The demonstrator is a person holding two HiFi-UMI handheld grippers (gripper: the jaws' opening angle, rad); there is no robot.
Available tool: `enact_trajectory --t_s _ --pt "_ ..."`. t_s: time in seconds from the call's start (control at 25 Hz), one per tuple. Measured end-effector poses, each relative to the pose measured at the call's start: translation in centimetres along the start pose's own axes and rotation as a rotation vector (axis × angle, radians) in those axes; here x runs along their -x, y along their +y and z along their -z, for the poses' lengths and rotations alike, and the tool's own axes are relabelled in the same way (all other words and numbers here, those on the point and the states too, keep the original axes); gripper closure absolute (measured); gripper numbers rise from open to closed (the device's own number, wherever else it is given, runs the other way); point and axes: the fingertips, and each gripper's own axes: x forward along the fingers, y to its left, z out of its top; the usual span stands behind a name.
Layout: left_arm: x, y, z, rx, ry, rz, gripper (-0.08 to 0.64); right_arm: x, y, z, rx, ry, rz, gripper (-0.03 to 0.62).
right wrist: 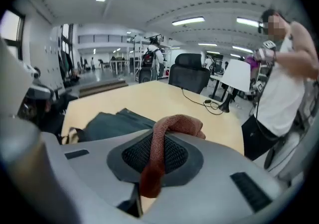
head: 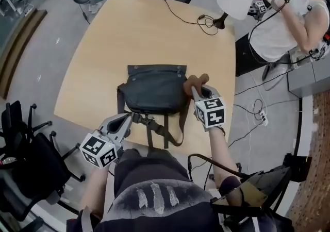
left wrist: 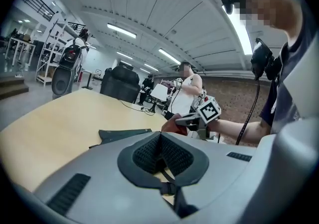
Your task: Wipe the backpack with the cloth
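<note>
Left gripper point(left wrist: 160, 137) fingers pinching backpack point(head: 154, 89) strap point(left wrist: 168, 188), right gripper point(head: 200, 90) fingers clamping cloth point(right wrist: 162, 128).

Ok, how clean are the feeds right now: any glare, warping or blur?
Head view: even light, table and bag sharp, only soft shadows. Left gripper view: heavy fisheye, dark corners, ceiling lights blown out, the left tool fills the lower frame, shut on the strap. Right gripper view: same warp and glare, cloth in the right tool reads clearly.
</note>
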Motion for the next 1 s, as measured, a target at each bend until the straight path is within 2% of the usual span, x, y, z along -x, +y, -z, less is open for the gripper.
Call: enact_trajectory --t_s 0.08,0.2,0.4,0.56,0.72,0.84,0.92,1.0 --pt "-1.4 0.5 -0.1 0.005 0.027 0.009 0.554 -3.7 0.0 1.2 0.112 0.094 0.026 0.559" --pt "-3.4 1.5 -0.6 -0.010 0.061 0.035 0.554 -7.7 2.1 3.4 0.215 0.235 -0.041 0.558" --pt "-4.3 5.3 -1.5 -0.006 0.077 0.064 0.554 -8.6 10.8 4.4 0.301 0.366 -0.277 0.559" --pt "-4.3 9.1 -2.2 0.006 0.088 0.073 0.554 -7.9 19.2 3.1 0.315 0.407 -0.493 0.559" --pt "-4.0 12.0 -2.9 0.026 0.070 0.072 0.554 -6.5 27.3 1.1 0.223 0.386 -0.790 0.559" --pt "-3.0 14.3 -3.3 0.050 0.053 0.041 0.554 -5.8 31.1 -3.2 0.036 0.293 -1.008 0.560" --pt "-2.1 16.1 -3.3 0.072 0.041 0.006 0.554 -6.8 31.3 -6.5 -0.109 0.213 -1.046 0.560" --pt "-1.1 17.6 -3.0 0.097 0.040 -0.027 0.554 -9.5 29.5 -7.9 -0.187 0.182 -0.956 0.559"
